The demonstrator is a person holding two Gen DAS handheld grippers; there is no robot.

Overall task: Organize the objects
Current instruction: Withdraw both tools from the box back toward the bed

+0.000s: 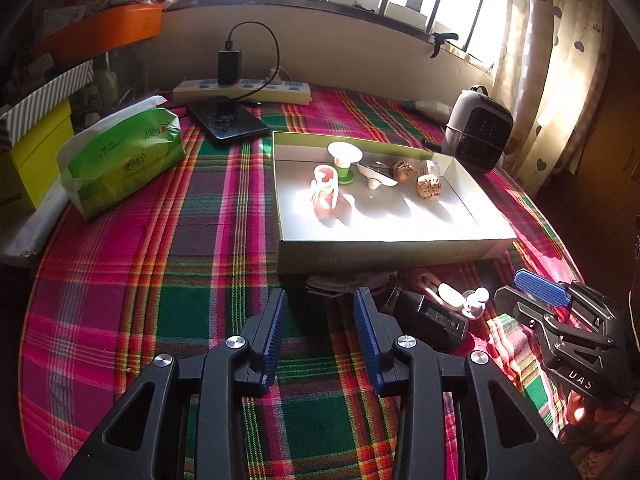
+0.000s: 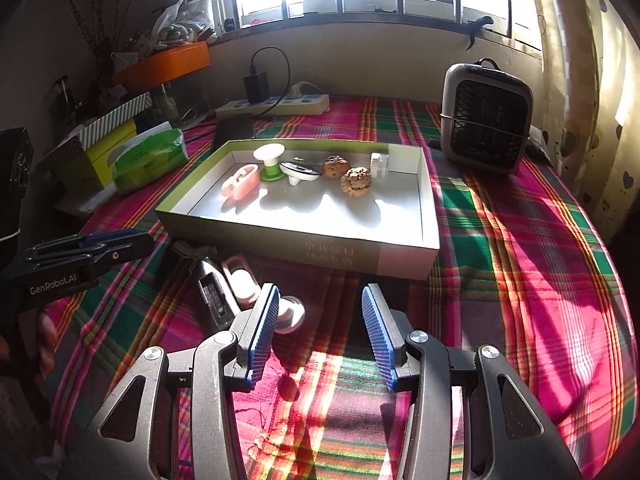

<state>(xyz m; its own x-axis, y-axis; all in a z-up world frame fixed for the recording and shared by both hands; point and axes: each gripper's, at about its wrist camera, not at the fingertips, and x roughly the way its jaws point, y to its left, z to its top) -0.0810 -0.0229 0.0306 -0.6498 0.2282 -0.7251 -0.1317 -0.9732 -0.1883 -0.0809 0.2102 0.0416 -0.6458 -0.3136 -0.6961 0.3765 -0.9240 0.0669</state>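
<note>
A shallow cardboard box (image 1: 384,254) (image 2: 296,250) lies on the plaid cloth. In it are a pink clip (image 2: 240,184), a green-and-white spool (image 2: 270,164), a white dish-shaped piece (image 2: 298,172), two brown walnuts (image 2: 356,182) and a small white item (image 2: 379,165). In front of the box lie a black device (image 1: 430,318) (image 2: 214,300), a pink-and-white item (image 2: 242,280) and a small white knob (image 1: 476,304) (image 2: 290,314). My left gripper (image 1: 320,320) is open and empty over the cloth. My right gripper (image 2: 320,320) is open and empty, its left finger beside the white knob.
A green tissue pack (image 1: 124,160), a phone (image 1: 228,122), a power strip (image 1: 244,92) and a small grey heater (image 2: 486,116) stand around the box. Yellow and striped boxes (image 1: 36,144) are at the left edge. A window and curtain are behind.
</note>
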